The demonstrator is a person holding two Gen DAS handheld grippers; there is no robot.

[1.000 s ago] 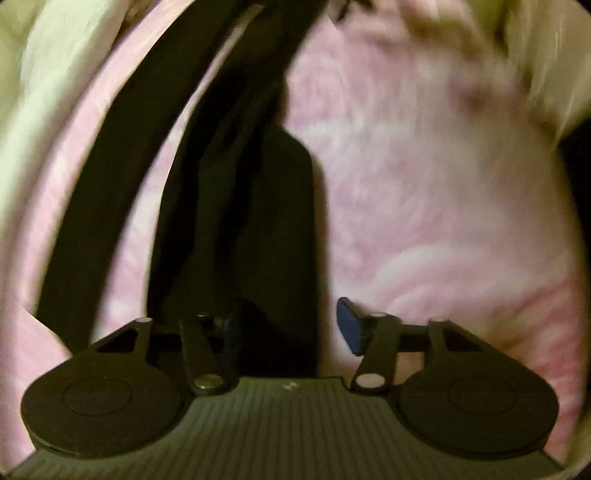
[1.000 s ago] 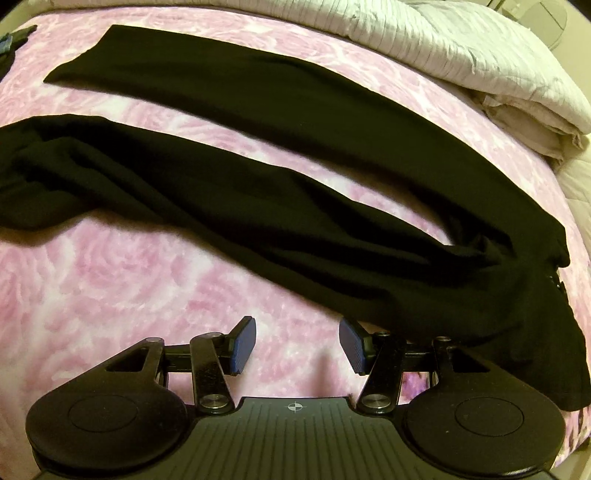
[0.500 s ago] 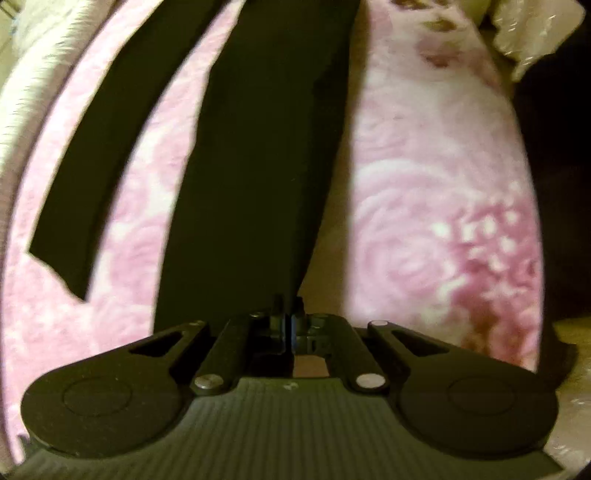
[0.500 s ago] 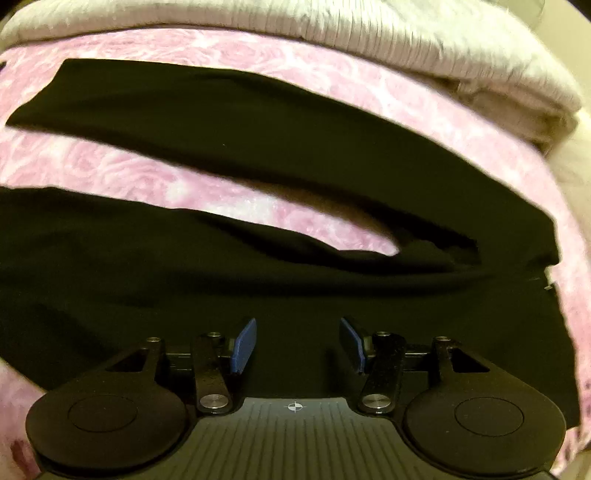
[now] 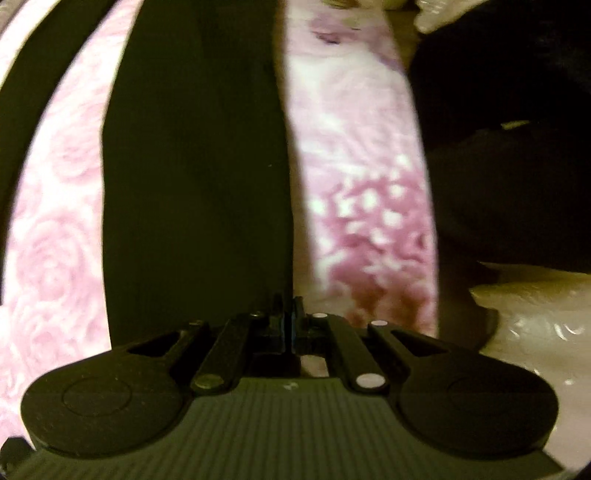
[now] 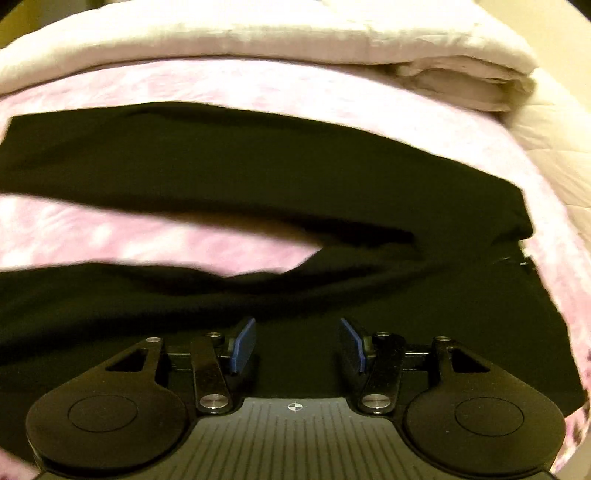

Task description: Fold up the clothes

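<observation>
Black trousers (image 6: 258, 177) (on pink blanket (image 6: 147, 236))

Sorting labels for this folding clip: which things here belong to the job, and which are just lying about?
Job:
black trousers
left hand-held gripper, shut on the trouser hem
right hand-held gripper, open

Lying about:
pink floral blanket
white quilt

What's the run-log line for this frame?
left gripper: shut on black trousers hem | right gripper: open above trousers | surface: pink blanket
</observation>
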